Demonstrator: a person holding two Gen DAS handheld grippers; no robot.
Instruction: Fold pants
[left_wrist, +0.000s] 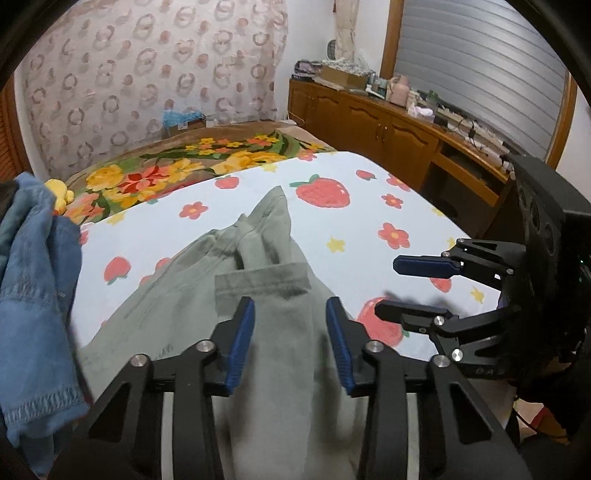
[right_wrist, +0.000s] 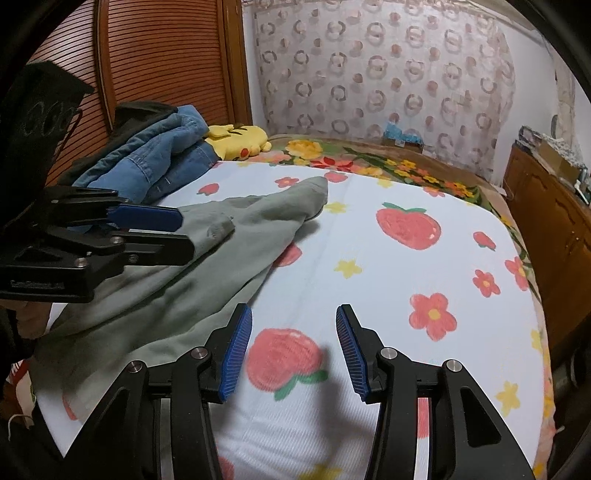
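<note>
Grey-green pants (left_wrist: 258, 295) lie rumpled on the strawberry-print sheet (left_wrist: 369, 221), one hem folded over across the middle. My left gripper (left_wrist: 290, 314) is open and empty just above the pants, a finger on each side of a leg. My right gripper (right_wrist: 293, 332) is open and empty over bare sheet (right_wrist: 388, 277), to the right of the pants (right_wrist: 221, 251). The right gripper also shows in the left wrist view (left_wrist: 388, 288), and the left gripper in the right wrist view (right_wrist: 186, 236), over the pants.
A pile of blue denim clothes (right_wrist: 155, 158) sits at the bed's left side, with a yellow plush toy (right_wrist: 236, 142) behind it. A floral blanket (left_wrist: 184, 162) covers the far end of the bed. A wooden cabinet (left_wrist: 388, 125) runs along the right.
</note>
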